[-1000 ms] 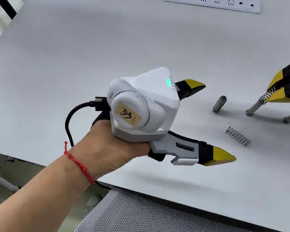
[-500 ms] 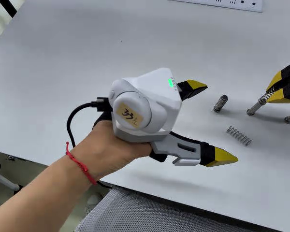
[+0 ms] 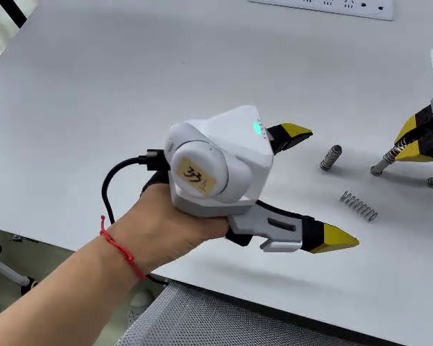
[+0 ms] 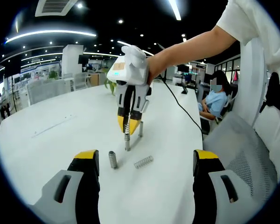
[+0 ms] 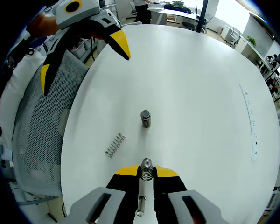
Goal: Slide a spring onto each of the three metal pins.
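Right gripper view: your right gripper (image 5: 147, 171) had its fingers pinched on a pin (image 5: 140, 198) with a spring (image 5: 147, 166) on its tip. I'd call that one nearly done. A stubby spring (image 5: 145, 118) and a loose spring (image 5: 114, 144) waited on the table (image 5: 200, 93). Your left gripper (image 3: 330, 186) had its fingers wide apart, holding nothing.

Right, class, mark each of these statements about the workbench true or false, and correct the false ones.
1. The left hand-held gripper is open. True.
2. The right hand-held gripper is shut on a pin. True.
3. Three loose springs lie on the table. False: there are two, a short spring and a long spring.
4. The loose springs touch each other. False: they lie apart.
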A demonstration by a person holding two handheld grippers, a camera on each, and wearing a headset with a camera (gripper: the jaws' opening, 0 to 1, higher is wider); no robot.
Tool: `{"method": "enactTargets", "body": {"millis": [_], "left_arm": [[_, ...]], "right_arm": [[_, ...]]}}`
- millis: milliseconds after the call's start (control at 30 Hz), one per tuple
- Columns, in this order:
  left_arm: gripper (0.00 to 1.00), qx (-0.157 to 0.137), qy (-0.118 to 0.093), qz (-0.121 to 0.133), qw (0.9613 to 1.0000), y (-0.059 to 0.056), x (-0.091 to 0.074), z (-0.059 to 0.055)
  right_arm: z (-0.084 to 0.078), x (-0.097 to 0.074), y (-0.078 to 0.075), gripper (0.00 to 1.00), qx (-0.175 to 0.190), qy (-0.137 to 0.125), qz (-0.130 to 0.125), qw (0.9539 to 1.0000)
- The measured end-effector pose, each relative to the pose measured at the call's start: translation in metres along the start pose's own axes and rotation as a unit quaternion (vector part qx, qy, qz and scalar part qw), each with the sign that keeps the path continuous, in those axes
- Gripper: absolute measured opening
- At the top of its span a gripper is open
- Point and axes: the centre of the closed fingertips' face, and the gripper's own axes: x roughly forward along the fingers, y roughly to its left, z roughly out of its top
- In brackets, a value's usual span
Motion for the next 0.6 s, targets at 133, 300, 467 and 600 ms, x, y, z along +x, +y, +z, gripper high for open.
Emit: {"method": "enactTargets", "body": {"millis": [133, 300, 467, 600], "left_arm": [[0.82, -0.001, 0.001, -0.001, 1.0000, 0.000, 0.000, -0.001], [0.82, -0.001, 0.000, -0.002, 1.0000, 0.000, 0.001, 0.000], [0.81, -0.002, -0.001, -0.002, 1.0000, 0.000, 0.002, 0.000], [0.81, -0.003, 0.001, -0.002, 1.0000, 0.000, 0.002, -0.002]], "right_arm": [[0.001, 0.003, 0.001, 0.07, -0.004, 0.001, 0.000, 1.0000], [0.000, 0.007, 0.002, 0.07, -0.004, 0.002, 0.000, 1.0000], [-0.001, 0.013, 0.001, 0.07, -0.003, 0.002, -0.002, 1.0000], [-0.002, 0.016, 0.002, 0.07, -0.003, 0.003, -0.002, 1.0000]]}}
